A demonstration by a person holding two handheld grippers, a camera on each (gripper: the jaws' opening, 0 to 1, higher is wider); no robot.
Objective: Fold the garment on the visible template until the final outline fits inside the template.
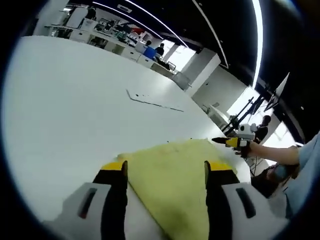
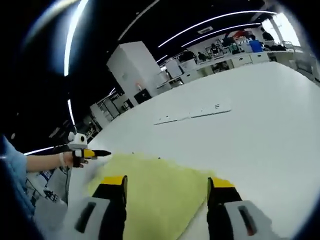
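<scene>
Yellow garment flat on white table; L hand-held gripper & R hand-held gripper both spread wide above it.

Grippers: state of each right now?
Left gripper: open, jaws apart over the yellow garment, holding nothing.
Right gripper: open, jaws apart over the same garment, holding nothing.

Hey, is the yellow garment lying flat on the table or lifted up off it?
Flat. The yellow garment lies spread on the white table, its edges resting on the surface in both gripper views.
</scene>
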